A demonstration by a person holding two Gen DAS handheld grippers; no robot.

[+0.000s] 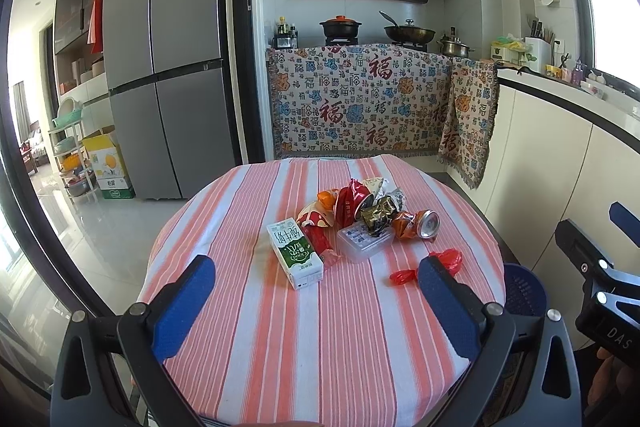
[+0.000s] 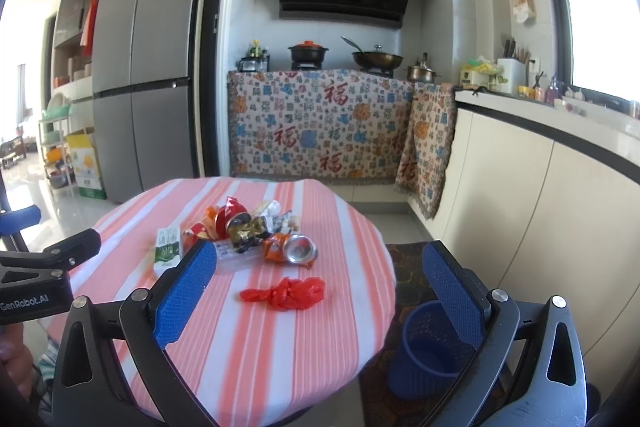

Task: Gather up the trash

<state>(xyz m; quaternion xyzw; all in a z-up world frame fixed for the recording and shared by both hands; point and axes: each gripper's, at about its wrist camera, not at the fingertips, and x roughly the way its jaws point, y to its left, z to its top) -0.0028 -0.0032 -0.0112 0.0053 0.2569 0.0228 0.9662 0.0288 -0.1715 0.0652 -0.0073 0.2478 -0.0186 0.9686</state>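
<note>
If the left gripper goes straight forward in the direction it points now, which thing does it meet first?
Most likely the milk carton. The left gripper is open and empty, and the carton lies nearest on the striped tablecloth, just left of the centre line. The clear plastic box lies slightly farther; depth is uncertain.

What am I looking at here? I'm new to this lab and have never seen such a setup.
A person holds a two-finger tool in each hand; each carries a fisheye camera looking along its blue fingers. One picture comes from the left tool, the other from the right tool. Both are open and hold nothing. On the round striped table lies trash: a milk carton, a crushed can, a clear plastic box, crumpled wrappers and a red plastic bag. A blue basket stands on the floor beside the table.
</note>
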